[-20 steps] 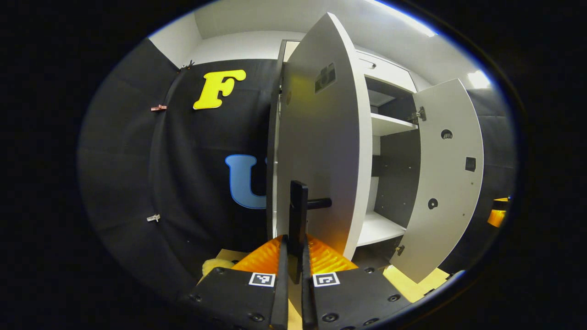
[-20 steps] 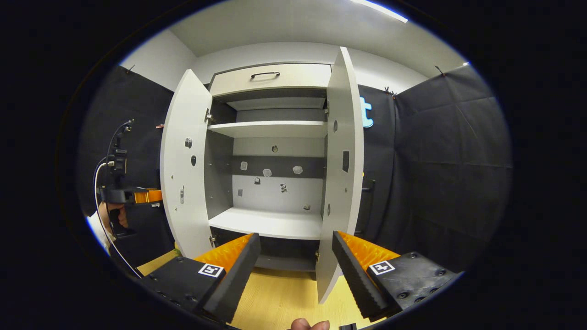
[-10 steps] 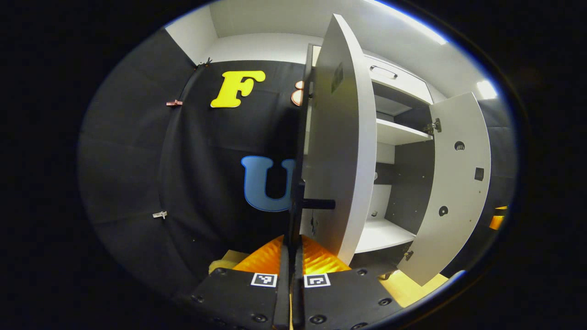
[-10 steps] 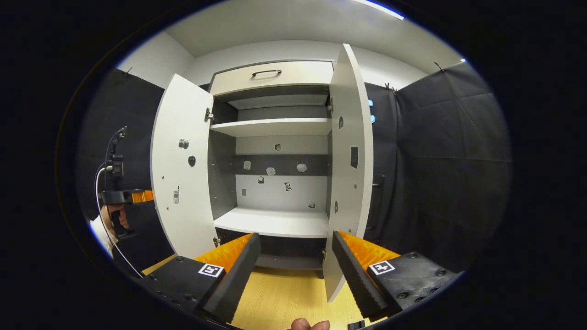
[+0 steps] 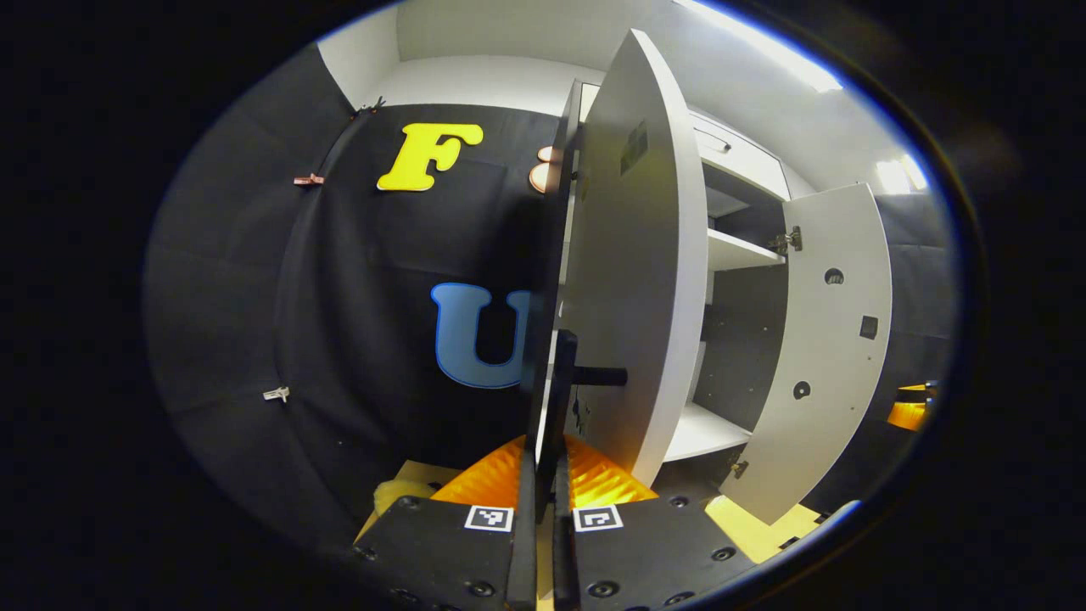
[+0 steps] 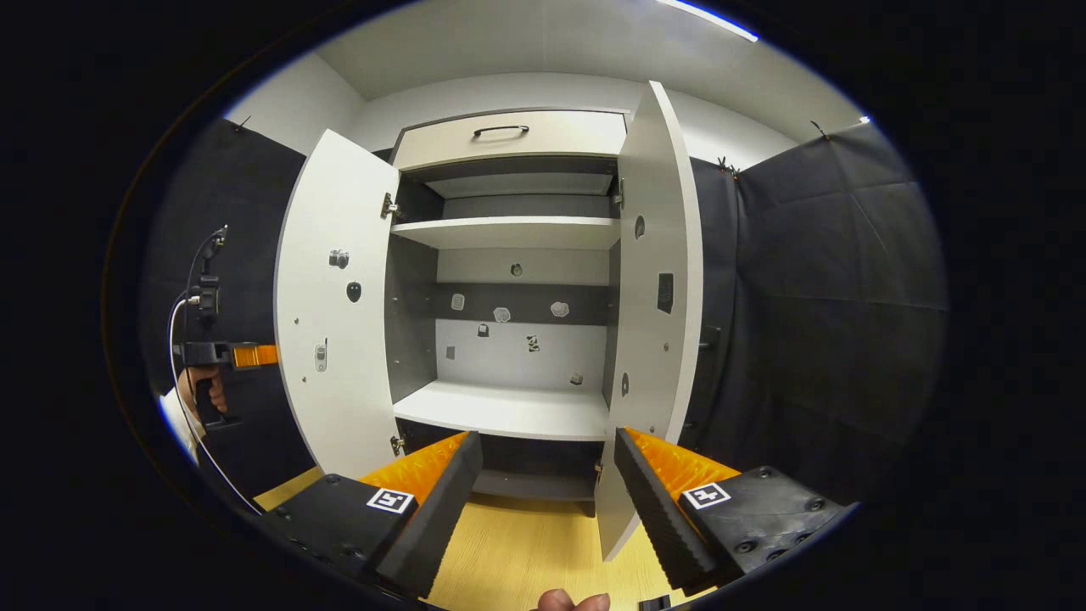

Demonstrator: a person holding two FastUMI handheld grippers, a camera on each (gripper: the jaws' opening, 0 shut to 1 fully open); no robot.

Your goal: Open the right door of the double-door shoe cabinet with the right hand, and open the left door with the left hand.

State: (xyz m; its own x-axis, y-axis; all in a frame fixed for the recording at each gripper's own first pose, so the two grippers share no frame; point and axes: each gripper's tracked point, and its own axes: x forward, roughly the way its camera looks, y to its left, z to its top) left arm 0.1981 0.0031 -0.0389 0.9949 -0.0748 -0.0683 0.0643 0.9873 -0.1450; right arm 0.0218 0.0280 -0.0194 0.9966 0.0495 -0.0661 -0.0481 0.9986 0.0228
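Observation:
The white shoe cabinet [image 6: 501, 407] stands with both doors swung out. In the left gripper view, my left gripper [image 5: 545, 462] is shut on the black vertical handle [image 5: 564, 373] of the left door [image 5: 632, 280], which I see nearly edge-on. The right door [image 5: 827, 339] hangs open farther right. In the right gripper view, my right gripper [image 6: 547, 437] is open and holds nothing, a little in front of the cabinet's lower shelf. The left door [image 6: 327, 297] and right door [image 6: 657, 280] flank the bare shelves. The left gripper [image 6: 246, 355], held by a hand [image 6: 199, 386], is behind the left door.
A drawer [image 6: 509, 136] with a dark handle tops the cabinet. Black cloth walls [image 6: 814, 297] close in on both sides. Light wooden floor [image 6: 517, 552] lies below the doors. A fingertip [image 6: 573, 601] shows at the bottom edge.
The left door has swung a little wider with my left gripper on its handle. The right door has also drifted further open. The right gripper stays open.

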